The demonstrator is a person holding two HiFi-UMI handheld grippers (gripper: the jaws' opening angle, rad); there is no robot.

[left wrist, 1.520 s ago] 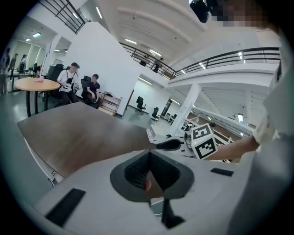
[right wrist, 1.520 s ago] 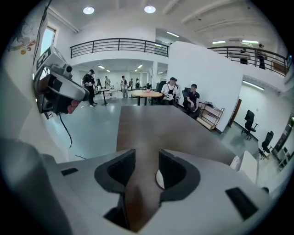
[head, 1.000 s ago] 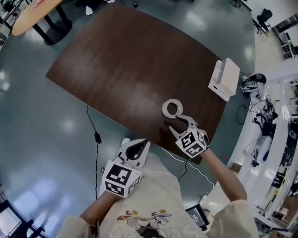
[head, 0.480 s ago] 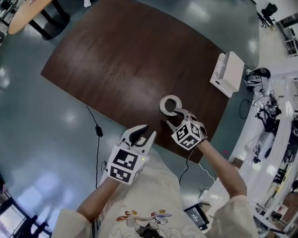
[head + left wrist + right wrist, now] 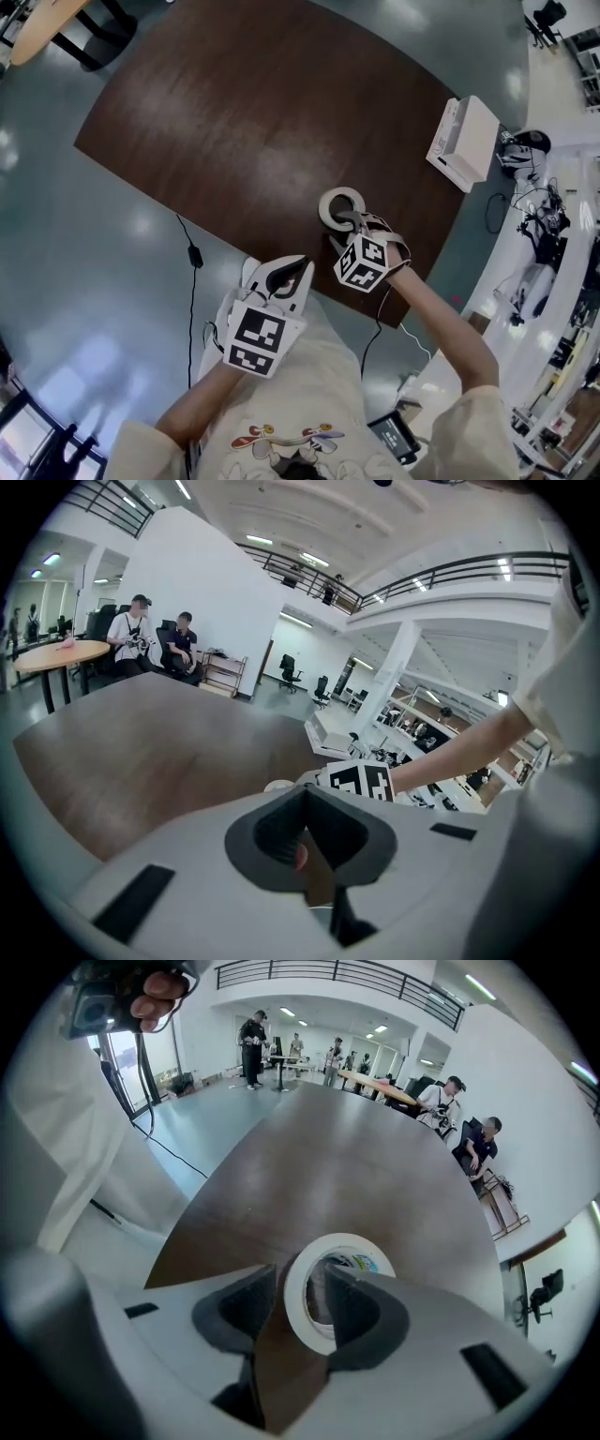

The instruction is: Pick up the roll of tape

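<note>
The roll of white tape [image 5: 339, 206] lies flat on the dark brown table [image 5: 234, 112], close to its near edge. My right gripper [image 5: 349, 225] points steeply down over it. In the right gripper view its jaws straddle the near wall of the tape roll [image 5: 339, 1288]: one jaw is inside the hole, the other outside with a thin gap. The right gripper [image 5: 300, 1276] is closing, and its pads do not press on the roll. My left gripper [image 5: 287, 275] hovers off the table's near edge, empty. In its own view the left gripper [image 5: 302, 797] has its pads together.
A white box [image 5: 464, 141] stands at the table's right edge. A black cable [image 5: 192, 253] trails across the floor beside the table's left near side. Another round table [image 5: 37, 33] and seated people [image 5: 155, 644] are farther off.
My right gripper has dropped onto the tape roll and rolled, so one jaw now sits in the hole. The left gripper has drifted slightly right and down.
</note>
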